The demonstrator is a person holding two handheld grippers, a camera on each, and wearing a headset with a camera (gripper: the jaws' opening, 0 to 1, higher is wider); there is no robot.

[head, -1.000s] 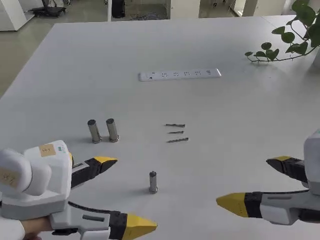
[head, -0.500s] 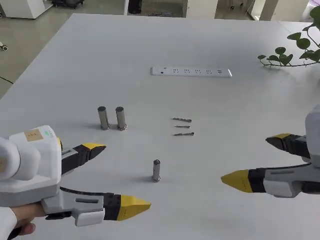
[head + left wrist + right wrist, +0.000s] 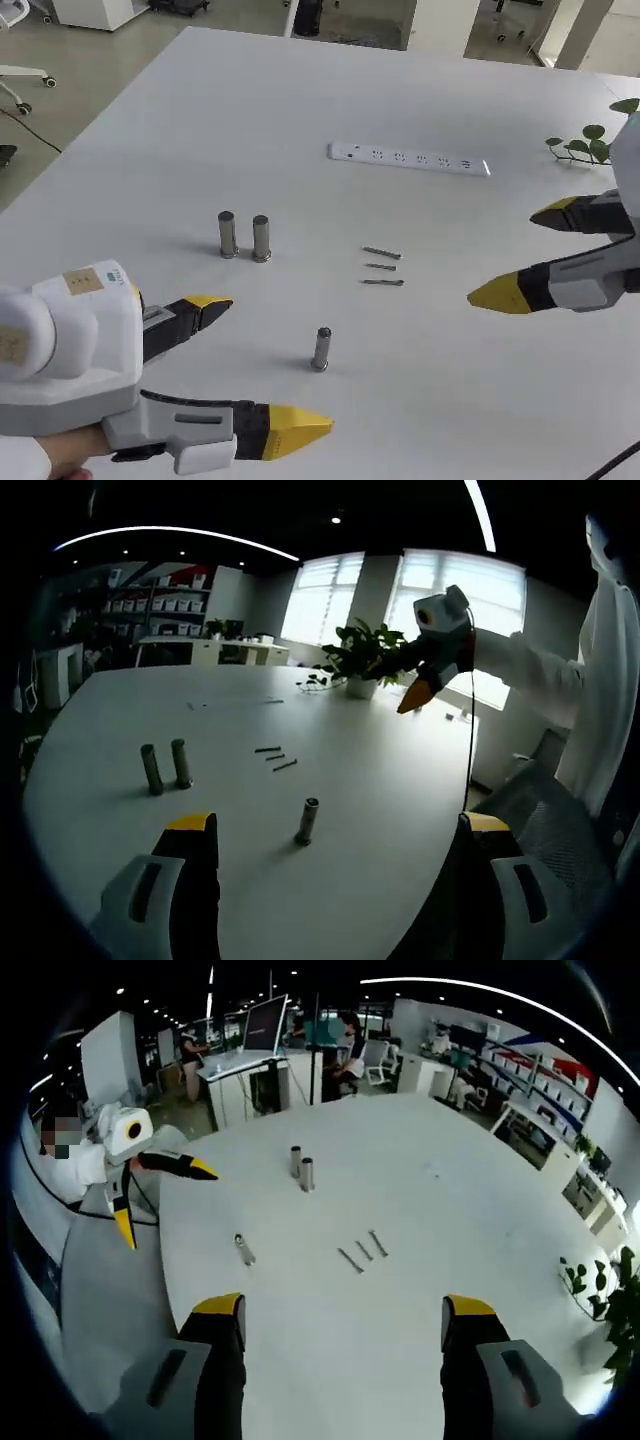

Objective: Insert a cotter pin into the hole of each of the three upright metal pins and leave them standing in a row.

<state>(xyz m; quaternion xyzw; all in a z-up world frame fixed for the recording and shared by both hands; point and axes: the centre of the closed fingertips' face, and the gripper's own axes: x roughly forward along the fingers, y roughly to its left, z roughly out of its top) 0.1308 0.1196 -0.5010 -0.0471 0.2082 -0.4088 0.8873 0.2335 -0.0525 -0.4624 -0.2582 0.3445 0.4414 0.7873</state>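
in the head view the left gripper (image 3: 262,365) fills the lower left corner. its two yellow-tipped jaws stand wide apart and nothing is between them. it hangs over the white table (image 3: 150,150), not touching any part.

a little right of it and higher, left of the centre, a pair of metal pins (image 3: 261,238) stands upright, the two close beside each other. the third metal pin (image 3: 321,349) stands alone, lower and near the centre of the frame, well apart from the pair, so the three do not make a row. its top leans very slightly to the right.

right of the centre lie the three cotter pins (image 3: 380,266), flat on the table, one under the other and almost parallel, not in any metal pin. above them, in the upper middle, a white power strip (image 3: 410,159) lies across the table.

at the right edge the right gripper (image 3: 510,254) is held above the table with its jaws also wide apart and empty. behind it, in the upper right corner, some leaves of a plant (image 3: 590,145) reach over the table.

in the left gripper view the third metal pin (image 3: 307,821) is between the two jaws, farther ahead. in the right gripper view the cotter pins (image 3: 362,1251) are ahead of the spread jaws.
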